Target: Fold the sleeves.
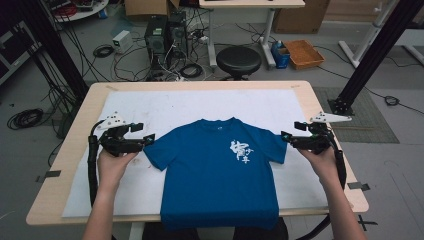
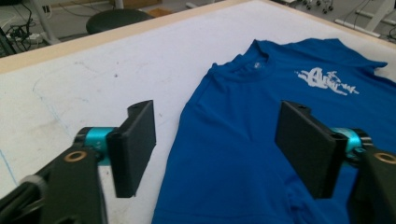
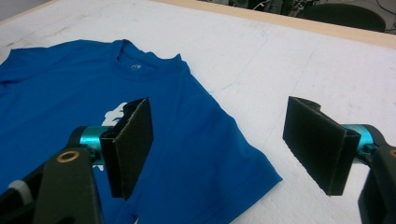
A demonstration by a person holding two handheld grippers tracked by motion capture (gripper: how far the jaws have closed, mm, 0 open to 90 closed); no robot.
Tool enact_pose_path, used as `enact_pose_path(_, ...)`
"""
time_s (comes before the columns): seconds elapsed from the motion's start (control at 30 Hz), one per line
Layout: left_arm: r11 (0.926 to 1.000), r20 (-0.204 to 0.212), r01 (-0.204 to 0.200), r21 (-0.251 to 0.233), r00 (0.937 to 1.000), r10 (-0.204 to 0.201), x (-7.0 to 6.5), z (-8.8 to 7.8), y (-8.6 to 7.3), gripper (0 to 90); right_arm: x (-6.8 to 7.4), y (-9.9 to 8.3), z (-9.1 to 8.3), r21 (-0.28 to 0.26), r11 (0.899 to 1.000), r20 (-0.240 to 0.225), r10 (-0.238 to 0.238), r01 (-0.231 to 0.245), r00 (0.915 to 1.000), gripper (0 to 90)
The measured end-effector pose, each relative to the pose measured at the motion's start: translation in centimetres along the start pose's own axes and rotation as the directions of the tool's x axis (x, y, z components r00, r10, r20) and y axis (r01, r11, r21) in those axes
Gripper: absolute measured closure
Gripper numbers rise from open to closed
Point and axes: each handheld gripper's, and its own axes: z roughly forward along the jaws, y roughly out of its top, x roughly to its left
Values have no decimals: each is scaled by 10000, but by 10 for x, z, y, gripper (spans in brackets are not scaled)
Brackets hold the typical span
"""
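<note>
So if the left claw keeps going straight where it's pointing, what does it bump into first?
Most likely the blue T-shirt: the left claw is open and aims at its nearest sleeve, which lies just ahead on the white table cover.

A short-sleeved blue cotton T-shirt (image 1: 217, 172) with a white brush-stroke print on its chest lay flat and face up before me on the white sheet, collar away from me, sleeves spread out, hem hanging over the near edge.
</note>
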Motion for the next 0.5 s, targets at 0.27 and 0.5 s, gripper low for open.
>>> enact_pose_path(0.27, 9972, -403, 519, 546, 9980, -497, 18, -1, -21, 371, -1, 0, -1, -40, 10000, 130, -41, 41, 9999, 243)
enact_pose_path(0.5, 9886, -474, 1163, 958, 9926, -1121, 27, 5, -34, 411, 0, 0, 1, 8, 10000, 144, -93, 92, 9999, 243)
